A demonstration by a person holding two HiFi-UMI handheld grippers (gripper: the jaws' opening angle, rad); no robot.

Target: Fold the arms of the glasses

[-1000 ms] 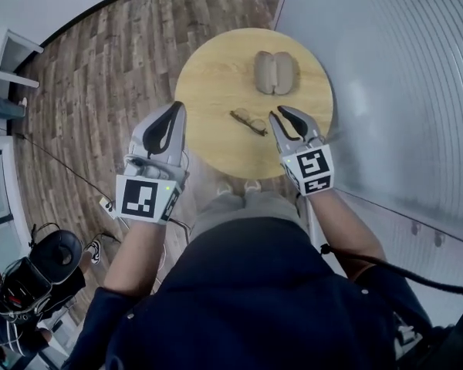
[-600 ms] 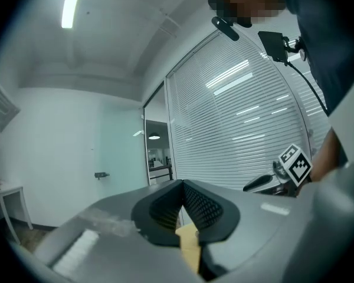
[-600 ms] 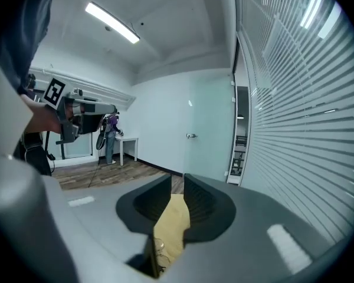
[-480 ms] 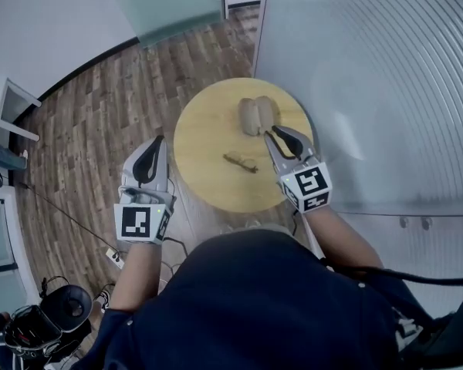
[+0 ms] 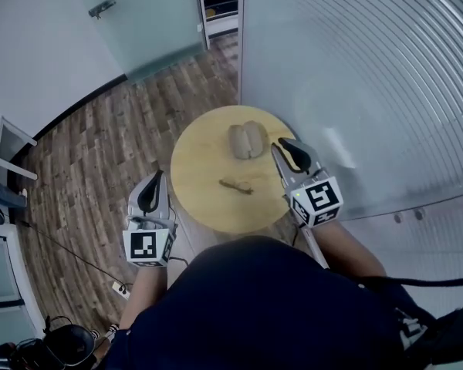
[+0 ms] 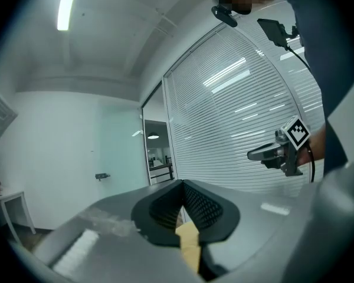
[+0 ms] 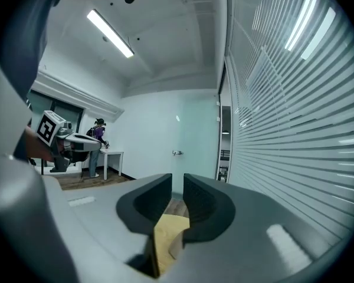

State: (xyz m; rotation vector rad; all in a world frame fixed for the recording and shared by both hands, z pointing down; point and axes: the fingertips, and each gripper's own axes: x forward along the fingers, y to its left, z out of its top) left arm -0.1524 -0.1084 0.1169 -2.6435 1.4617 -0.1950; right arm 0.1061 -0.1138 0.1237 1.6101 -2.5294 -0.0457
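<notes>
Currently the glasses (image 5: 236, 185) lie untouched at the centre of the counter (image 5: 197, 176). The left hand-held gripper (image 5: 157, 177), jaws together and empty, is off its left edge. The right hand-held gripper (image 5: 284, 146), jaws narrowly apart and empty, is over its right edge.

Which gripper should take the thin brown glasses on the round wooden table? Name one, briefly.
Right. The right gripper is over the table edge and looks nearer the glasses; the left gripper hangs beside the table, over the floor.
</notes>
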